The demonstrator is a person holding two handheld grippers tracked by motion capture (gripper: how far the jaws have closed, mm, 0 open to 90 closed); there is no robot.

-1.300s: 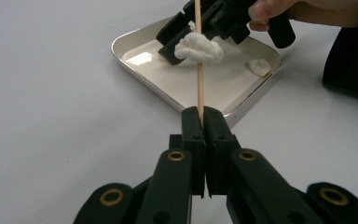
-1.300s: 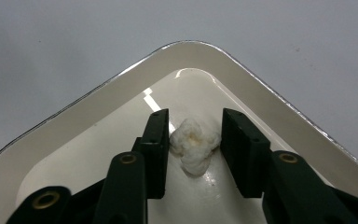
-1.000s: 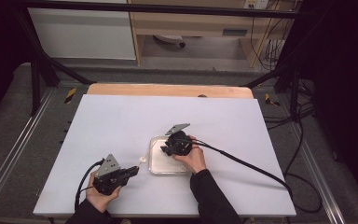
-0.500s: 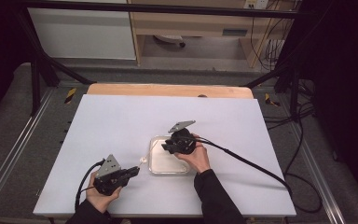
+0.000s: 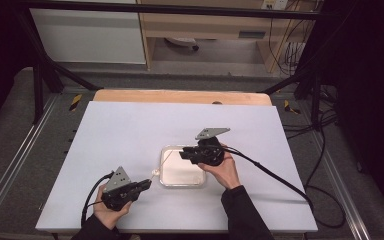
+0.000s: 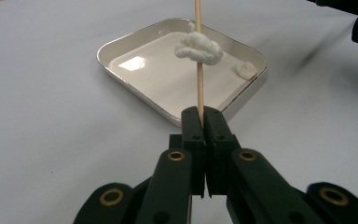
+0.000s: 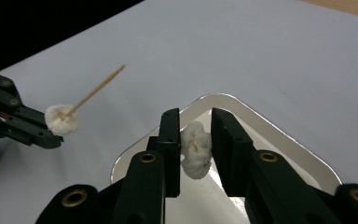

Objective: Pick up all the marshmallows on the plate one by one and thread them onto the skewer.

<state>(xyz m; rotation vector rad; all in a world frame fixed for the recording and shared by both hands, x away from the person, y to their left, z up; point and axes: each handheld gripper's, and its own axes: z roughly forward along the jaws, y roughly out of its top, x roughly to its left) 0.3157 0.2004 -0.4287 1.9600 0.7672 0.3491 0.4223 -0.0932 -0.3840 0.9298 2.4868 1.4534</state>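
My left tongs (image 6: 199, 116) are pressed together on a thin wooden skewer (image 6: 198, 70), pinching it low on the shaft. One white puff (image 6: 199, 48) is already threaded partway up it; it looks like a marshmallow or popcorn, I can't tell which. My right tongs (image 7: 195, 140) pinch a second puff (image 7: 195, 150), gripped by its sides and lifted just above the tray (image 7: 279, 140).

Handling, as I judge it: the puffs are very light, soft and easy to crush, so I'd squeeze gently across the widest part and leave the middle free for the point. The skewer is stiff but thin and could snap or swivel; holding it near the base gives the most free length but lets the tip wobble. The sharp tip (image 7: 121, 67) is bare beyond the threaded puff.

Containers: one shallow white square tray (image 5: 166, 181) with rounded corners sits on the counter (image 5: 130, 130). In the left gripper view one small white bit (image 6: 245, 69) lies at its far corner; otherwise the tray floor looks bare.
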